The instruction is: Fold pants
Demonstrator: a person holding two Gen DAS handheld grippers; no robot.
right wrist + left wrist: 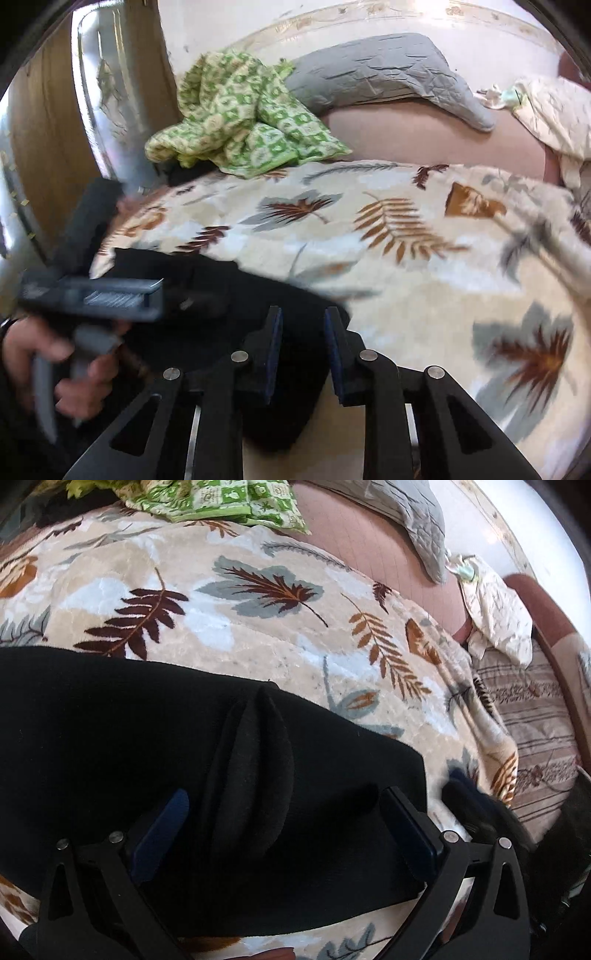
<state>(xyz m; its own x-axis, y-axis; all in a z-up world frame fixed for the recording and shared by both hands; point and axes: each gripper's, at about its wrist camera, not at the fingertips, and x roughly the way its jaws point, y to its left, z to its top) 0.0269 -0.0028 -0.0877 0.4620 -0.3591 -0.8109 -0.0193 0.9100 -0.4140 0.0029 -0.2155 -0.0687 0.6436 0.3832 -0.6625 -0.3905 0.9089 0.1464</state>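
Note:
Black pants (110, 738) lie across a leaf-patterned blanket (258, 646). My left gripper (286, 812) stands open low over them, its fingers wide apart on either side of a raised ridge of the black cloth, pads not pressing it. In the right wrist view the pants (166, 266) run from the left to my right gripper (304, 347). Its jaws are narrow, with black cloth filling the gap at the pants' right end. A hand (55, 369) holds the blurred left gripper body (92, 291) at the left. The right gripper (469, 805) shows as a dark blur beside the pants' right edge.
A green checked cloth (240, 122) is bunched at the far left of the bed, next to a grey pillow (388, 74) on a pink sheet (424, 136). A cream cloth (554, 114) lies far right. A striped cover (535, 709) borders the blanket on the right.

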